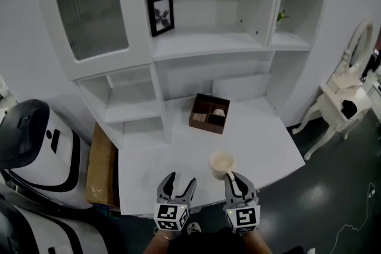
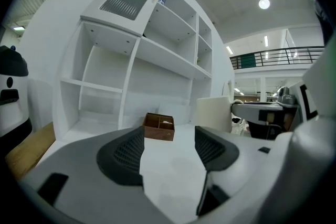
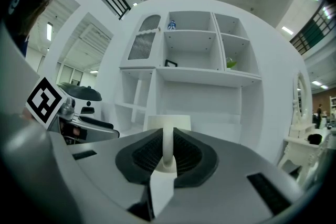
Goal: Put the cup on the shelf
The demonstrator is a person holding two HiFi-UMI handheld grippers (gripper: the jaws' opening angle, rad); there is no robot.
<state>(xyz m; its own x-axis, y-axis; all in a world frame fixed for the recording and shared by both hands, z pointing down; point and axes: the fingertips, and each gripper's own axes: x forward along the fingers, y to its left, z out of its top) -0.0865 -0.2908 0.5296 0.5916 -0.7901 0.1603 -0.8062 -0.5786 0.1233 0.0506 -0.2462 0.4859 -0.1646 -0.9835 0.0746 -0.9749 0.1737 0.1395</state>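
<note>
A cream cup (image 1: 221,163) stands near the front edge of the white desk (image 1: 262,146). My right gripper (image 1: 233,178) is shut on the cup's handle (image 3: 167,144), and the cup body (image 3: 167,122) rises just beyond the jaws in the right gripper view. To its left, my left gripper (image 1: 177,185) is open above the desk's front edge, with nothing between its fingers (image 2: 126,152). The white shelf unit (image 1: 208,38) rises at the back of the desk, with open compartments at several heights.
A brown divided box (image 1: 209,113) sits on the desk near the back. A framed picture (image 1: 161,15) stands on the middle shelf. A white and black machine (image 1: 36,140) stands at the left, a white chair (image 1: 342,101) at the right. A cardboard piece (image 1: 101,166) leans beside the desk.
</note>
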